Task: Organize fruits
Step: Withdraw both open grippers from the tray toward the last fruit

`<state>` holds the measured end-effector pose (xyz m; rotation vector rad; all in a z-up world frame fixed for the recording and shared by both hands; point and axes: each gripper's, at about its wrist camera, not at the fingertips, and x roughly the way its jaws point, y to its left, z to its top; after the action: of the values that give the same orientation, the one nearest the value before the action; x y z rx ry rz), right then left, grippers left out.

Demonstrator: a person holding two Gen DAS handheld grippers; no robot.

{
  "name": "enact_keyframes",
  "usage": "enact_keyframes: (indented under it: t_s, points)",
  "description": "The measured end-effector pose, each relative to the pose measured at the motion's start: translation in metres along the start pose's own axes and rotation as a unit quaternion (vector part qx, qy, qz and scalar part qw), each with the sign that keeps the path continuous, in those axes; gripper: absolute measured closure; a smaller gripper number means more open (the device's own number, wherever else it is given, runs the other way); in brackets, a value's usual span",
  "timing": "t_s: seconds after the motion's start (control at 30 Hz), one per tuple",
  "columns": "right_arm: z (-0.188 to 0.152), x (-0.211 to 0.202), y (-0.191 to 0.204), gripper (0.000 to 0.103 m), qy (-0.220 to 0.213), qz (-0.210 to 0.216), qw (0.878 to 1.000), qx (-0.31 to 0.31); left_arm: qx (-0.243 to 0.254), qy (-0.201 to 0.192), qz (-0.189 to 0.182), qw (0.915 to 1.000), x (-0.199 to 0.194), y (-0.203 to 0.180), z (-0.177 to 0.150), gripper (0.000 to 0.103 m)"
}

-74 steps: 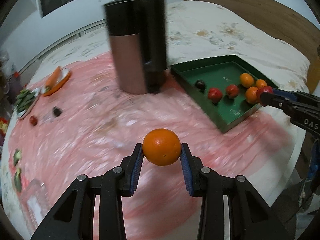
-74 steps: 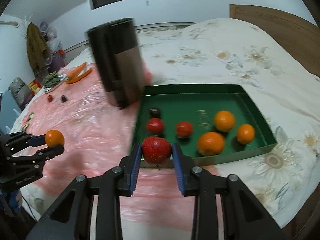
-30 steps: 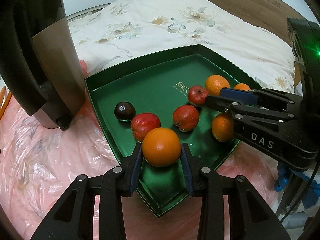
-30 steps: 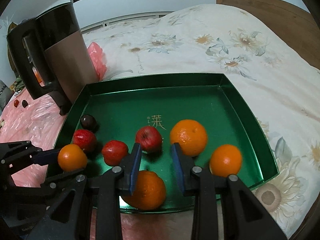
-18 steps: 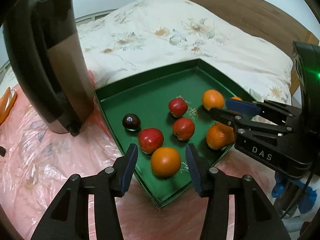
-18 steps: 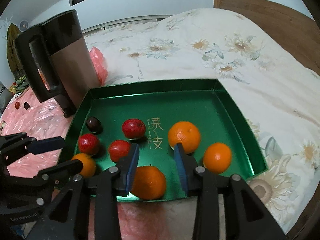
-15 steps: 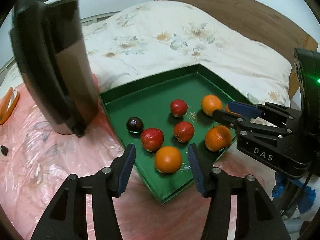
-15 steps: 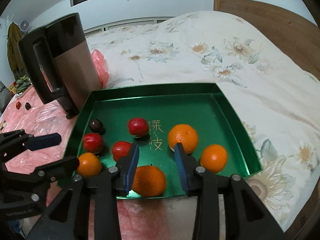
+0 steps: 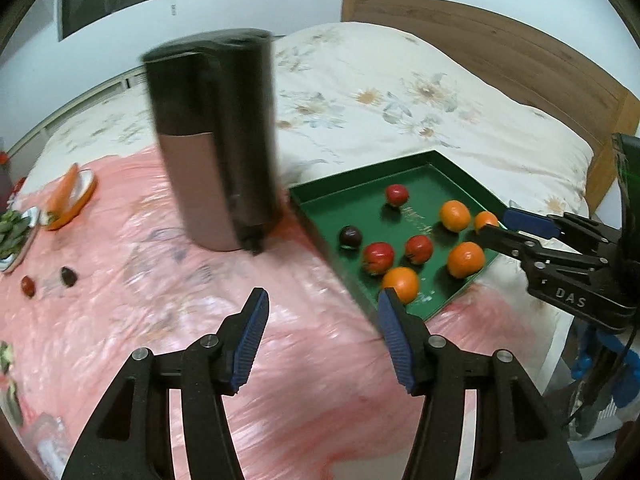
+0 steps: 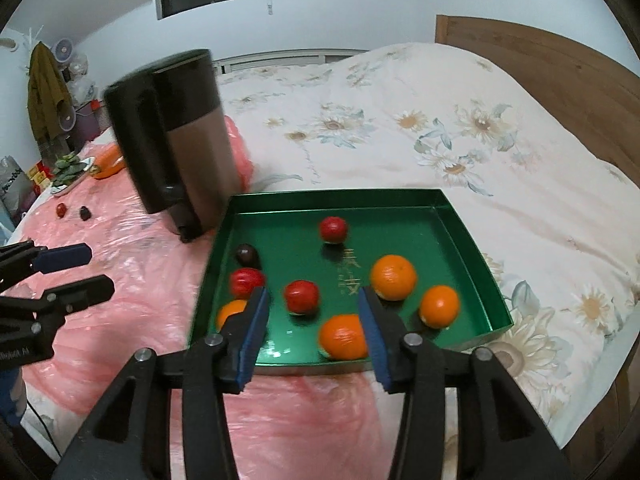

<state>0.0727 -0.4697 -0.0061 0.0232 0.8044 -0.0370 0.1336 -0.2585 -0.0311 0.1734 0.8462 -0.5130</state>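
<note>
A wide bed (image 10: 460,128) with a flowered cover carries everything, and a pink plastic sheet (image 9: 140,300) is spread over its near half. On that sheet stands a tall dark jug (image 9: 216,140), and just beside it sits the green tray (image 10: 464,236), which holds most of the fruit: four oranges, three red fruits and one dark plum-like one. The orange at the tray's near corner (image 9: 401,283) and a red fruit near the far wall (image 10: 333,229) both lie free, touched by neither tool. As I judge it, the sorting is well along but not finished, for two small fruits, one red (image 9: 28,285) and one dark (image 9: 69,276), lie loose on the sheet well apart from the tray (the plates of greens and carrot beyond them look like no part of this job). The left gripper (image 9: 322,320) hangs above the sheet, tilted downward, its jaws spreading with nothing between them. The right gripper (image 10: 312,316) hovers over the tray's near edge, also angled down, its jaws widening and empty.
</note>
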Motion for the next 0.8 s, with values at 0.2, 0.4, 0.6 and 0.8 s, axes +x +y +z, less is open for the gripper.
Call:
enact_keyframes:
  t_s: [0.2, 0.4, 0.6, 0.8]
  points:
    - [-0.004, -0.019, 0.026, 0.030, -0.006, 0.016, 1.000, -0.005, -0.006, -0.009, 0.027, 0.9996, -0.030, 0.022, -0.016, 0.047]
    - [-0.008, -0.032, 0.054, 0.030, -0.007, 0.032, 0.999, -0.016, -0.018, -0.011, 0.049, 0.9986, -0.052, 0.046, -0.033, 0.047]
    - [-0.009, -0.044, 0.083, 0.030, -0.012, 0.050, 0.998, -0.026, -0.029, -0.022, 0.072, 0.9967, -0.074, 0.069, -0.046, 0.047]
    - [-0.010, -0.053, 0.109, 0.030, -0.012, 0.058, 0.997, -0.038, -0.045, -0.031, 0.090, 0.9945, -0.092, 0.093, -0.058, 0.047]
